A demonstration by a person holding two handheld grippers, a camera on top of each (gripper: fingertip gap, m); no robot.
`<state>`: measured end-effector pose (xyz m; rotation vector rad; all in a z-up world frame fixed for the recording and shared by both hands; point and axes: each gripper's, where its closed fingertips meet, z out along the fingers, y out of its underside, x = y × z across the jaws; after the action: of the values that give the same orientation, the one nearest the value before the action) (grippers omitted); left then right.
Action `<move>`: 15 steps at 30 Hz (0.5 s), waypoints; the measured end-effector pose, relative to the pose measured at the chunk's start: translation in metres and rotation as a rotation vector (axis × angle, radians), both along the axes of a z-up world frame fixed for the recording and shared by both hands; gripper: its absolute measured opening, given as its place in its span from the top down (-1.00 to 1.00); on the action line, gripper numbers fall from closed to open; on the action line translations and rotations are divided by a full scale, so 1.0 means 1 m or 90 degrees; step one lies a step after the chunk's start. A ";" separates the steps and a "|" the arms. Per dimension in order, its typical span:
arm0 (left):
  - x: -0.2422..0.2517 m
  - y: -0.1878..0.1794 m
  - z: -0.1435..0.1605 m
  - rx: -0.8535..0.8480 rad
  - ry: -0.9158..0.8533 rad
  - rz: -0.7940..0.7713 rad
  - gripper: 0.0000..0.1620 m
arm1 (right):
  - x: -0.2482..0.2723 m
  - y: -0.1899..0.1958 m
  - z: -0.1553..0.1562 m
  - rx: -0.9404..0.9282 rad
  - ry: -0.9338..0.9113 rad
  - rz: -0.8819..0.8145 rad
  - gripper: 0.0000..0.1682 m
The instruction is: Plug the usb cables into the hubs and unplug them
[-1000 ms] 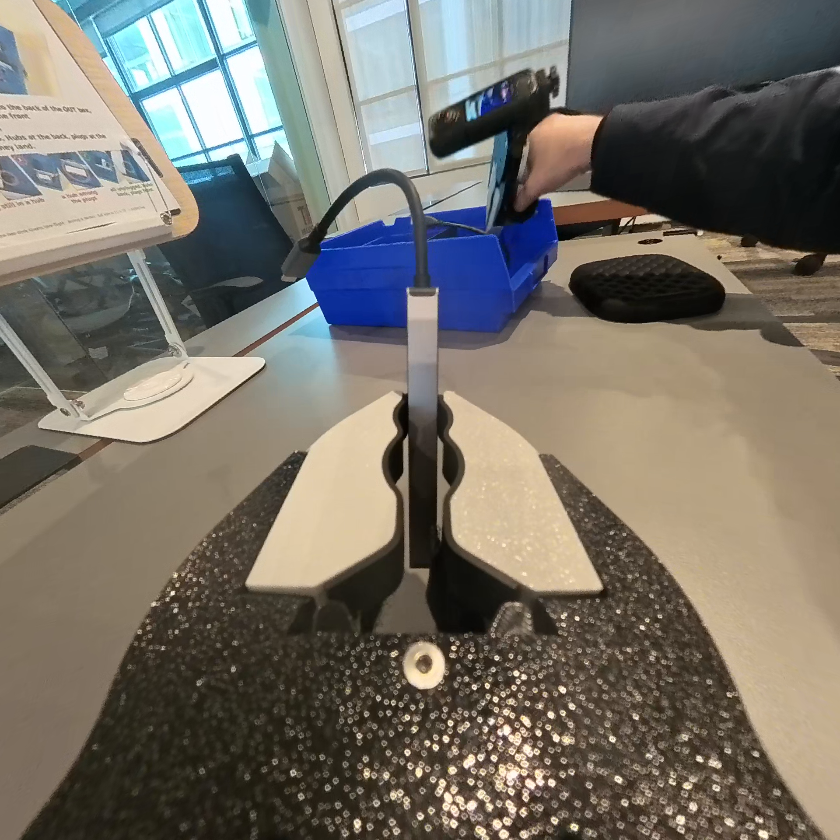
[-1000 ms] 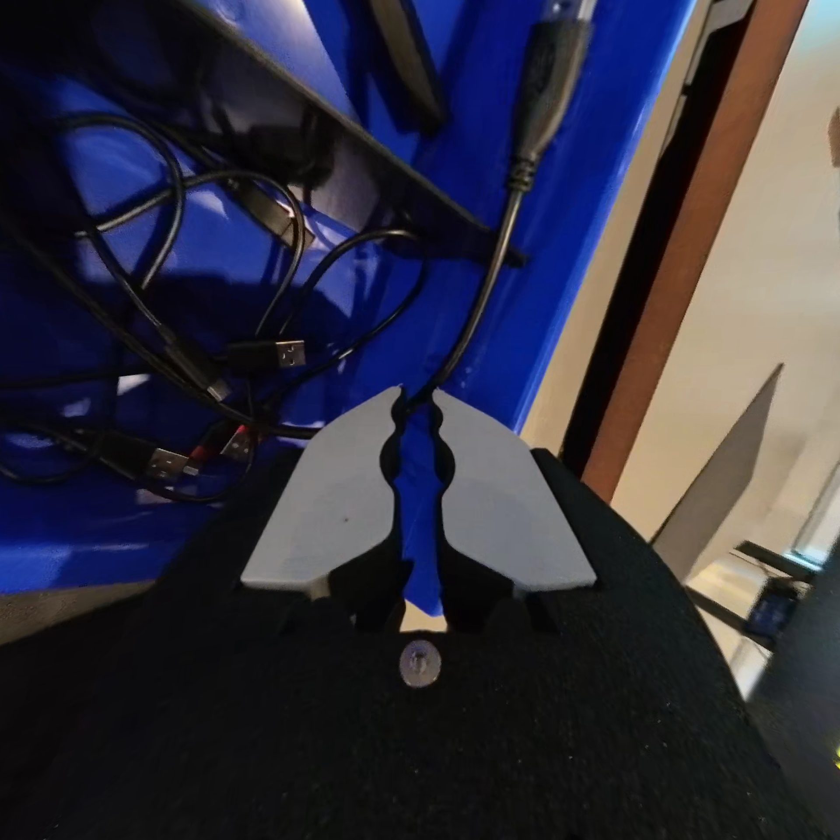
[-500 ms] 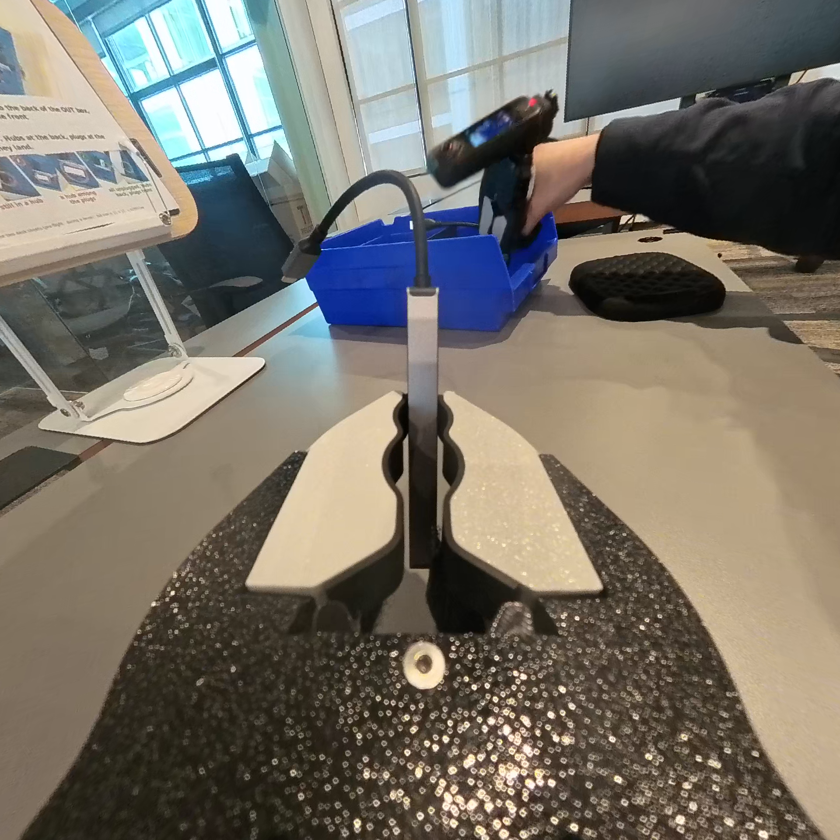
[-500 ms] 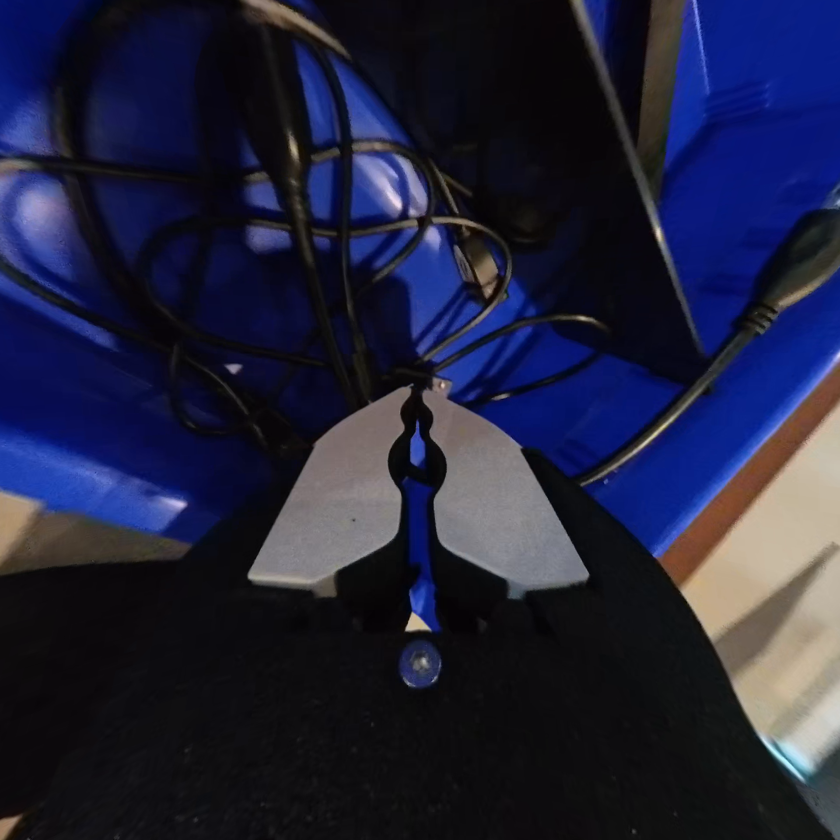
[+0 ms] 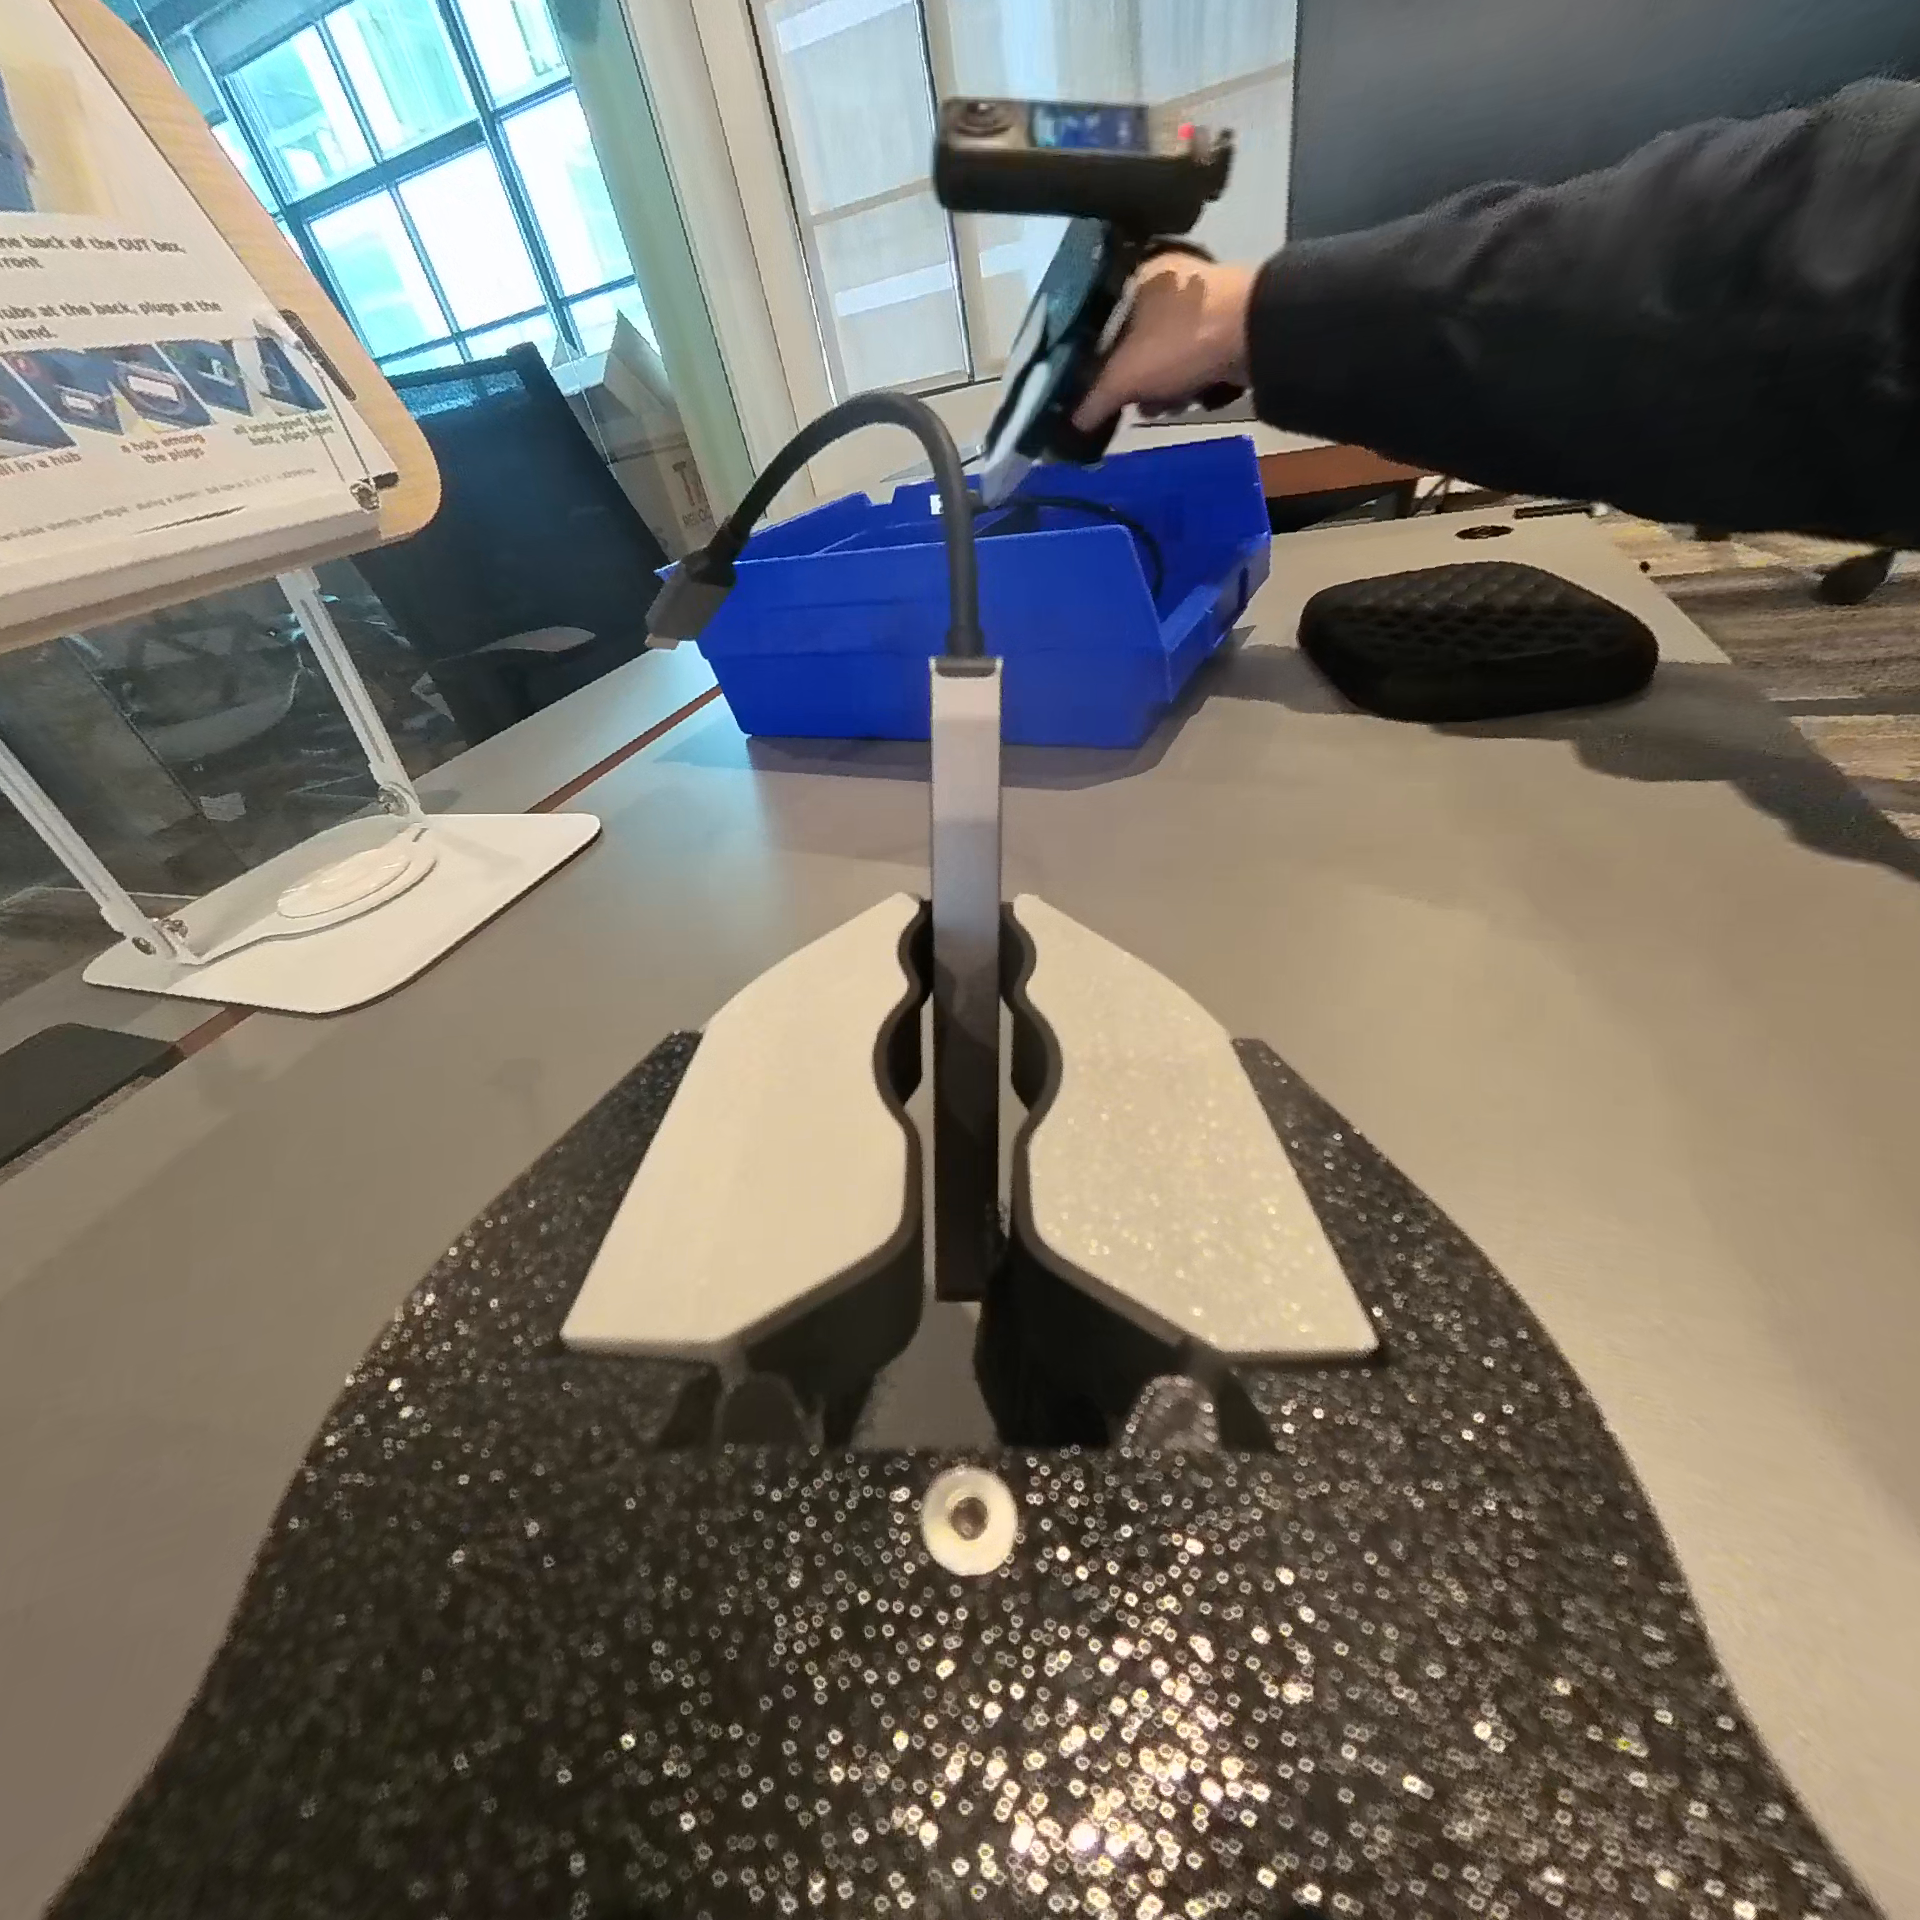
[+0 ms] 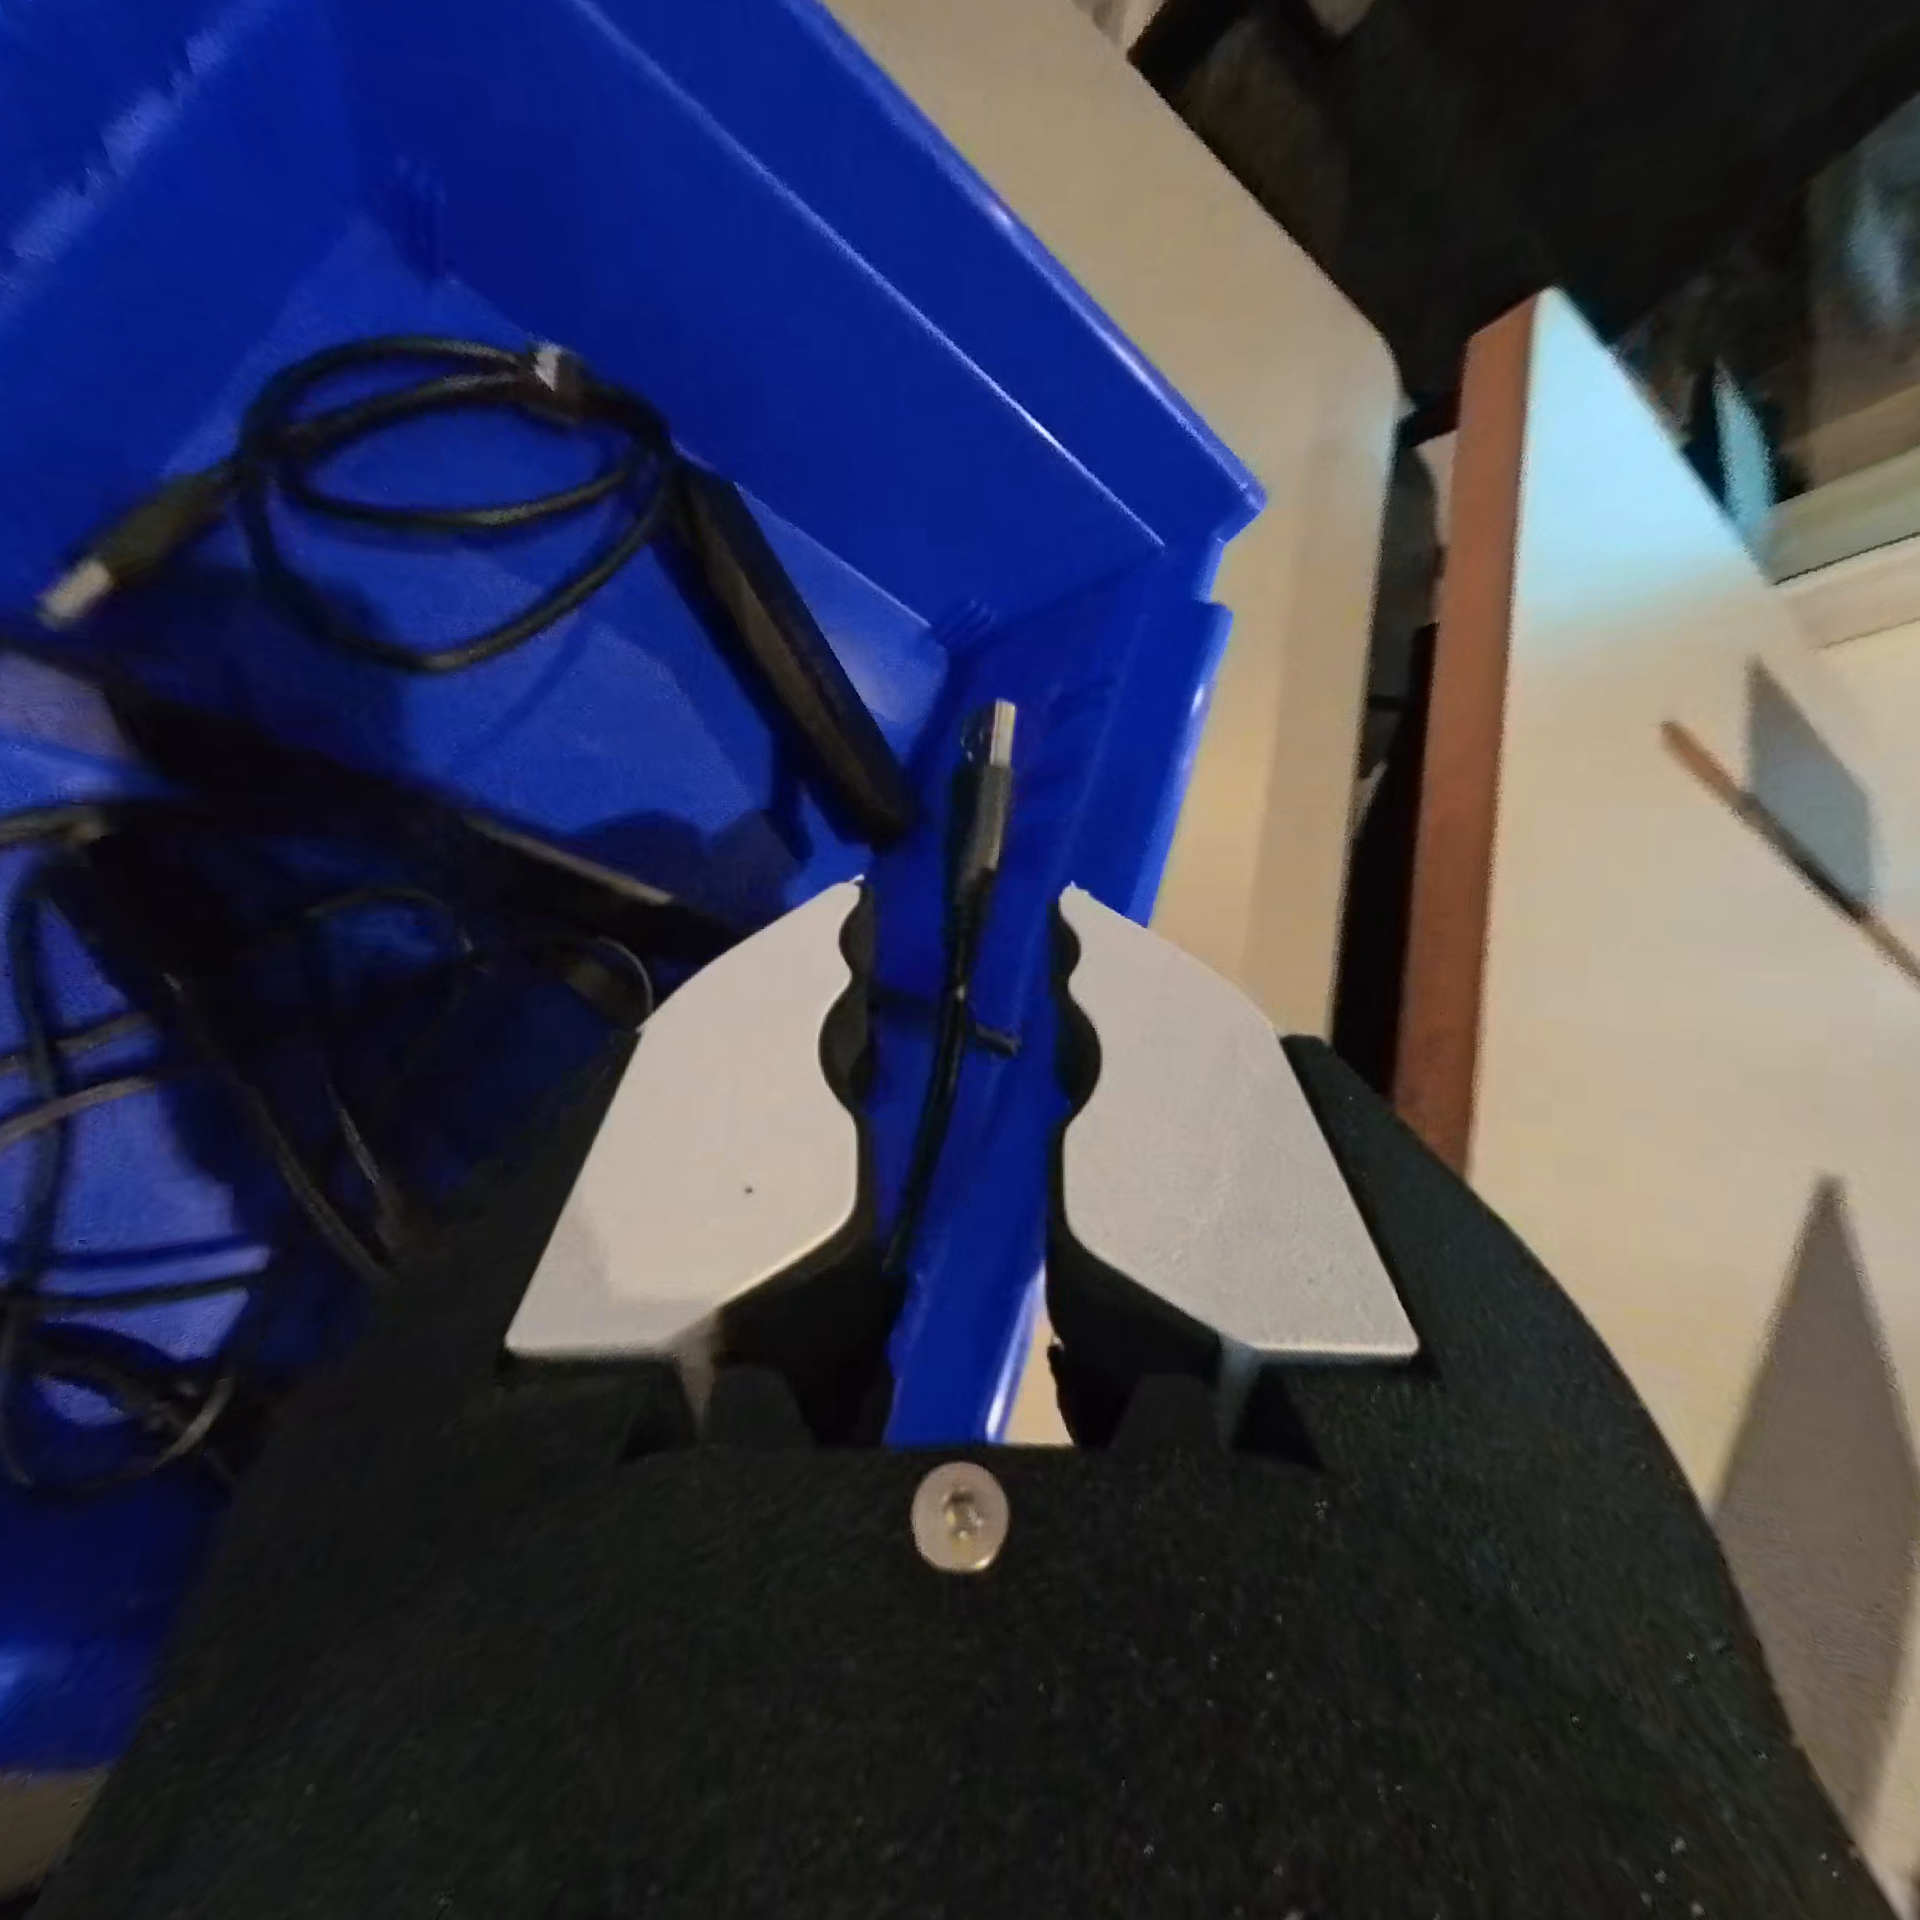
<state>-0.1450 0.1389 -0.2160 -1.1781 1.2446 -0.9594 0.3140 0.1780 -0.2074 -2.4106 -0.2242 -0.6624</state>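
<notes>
My left gripper [image 5: 966, 920] is shut on a slim silver USB hub [image 5: 966, 790], held edge-up above the grey table. The hub's dark cable [image 5: 883, 416] arcs up and left to a hanging plug [image 5: 681, 613]. My right gripper [image 6: 961, 904] is open over the corner of the blue bin [image 6: 810, 260]. A black USB cable [image 6: 982, 800] lies against the bin wall between its fingers, untouched, with the metal plug pointing away. In the left wrist view the right gripper [image 5: 1003, 473] hangs over the blue bin [image 5: 1039, 634], held by a hand.
More black USB cables [image 6: 416, 540] and a dark flat hub [image 6: 790, 665] lie in the bin. A black padded rest [image 5: 1475, 639] sits right of the bin. A white stand [image 5: 312, 914] with an instruction board stands at the table's left edge.
My right gripper was shut down among the cables in the bin. It has lifted, swung toward the bin's corner and opened. The left gripper and hub have held still.
</notes>
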 end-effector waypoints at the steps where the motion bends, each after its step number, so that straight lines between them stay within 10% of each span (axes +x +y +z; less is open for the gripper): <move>1: 0.000 0.000 0.000 -0.001 0.000 0.000 0.86 | 0.001 0.005 -0.002 0.001 0.028 -0.010 0.62; 10: 0.000 0.001 0.001 -0.007 -0.003 -0.001 0.86 | 0.011 0.021 -0.015 -0.053 0.114 -0.063 0.87; 15: 0.000 0.001 0.000 -0.010 -0.002 -0.001 0.86 | -0.032 0.016 -0.009 -0.060 0.120 0.122 0.88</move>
<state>-0.1452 0.1400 -0.2155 -1.1867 1.2381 -0.9737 0.2822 0.1938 -0.2168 -2.4824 -0.4096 -0.3427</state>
